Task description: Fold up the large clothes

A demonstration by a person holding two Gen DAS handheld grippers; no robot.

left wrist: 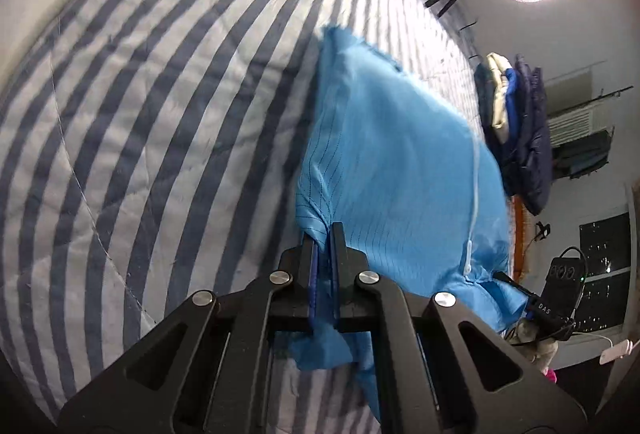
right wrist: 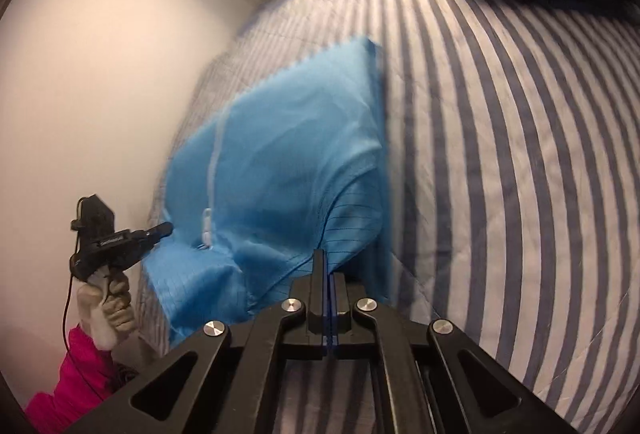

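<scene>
Both black grippers, left gripper [left wrist: 323,234] and right gripper [right wrist: 329,261], pinch the thin, shiny blue jacket [left wrist: 392,154] with its white zipper [left wrist: 474,194], lying on the striped quilted bed [left wrist: 140,114]. "DAS" is printed on one gripper.

Only "DAS" reads — white letters on the right gripper [left wrist: 516,284] body.

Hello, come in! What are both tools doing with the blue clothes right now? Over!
Left tool shut on blue garment, near edge. Right tool shut on it too. Garment lies partly folded on striped quilt. Nothing blocking.
</scene>
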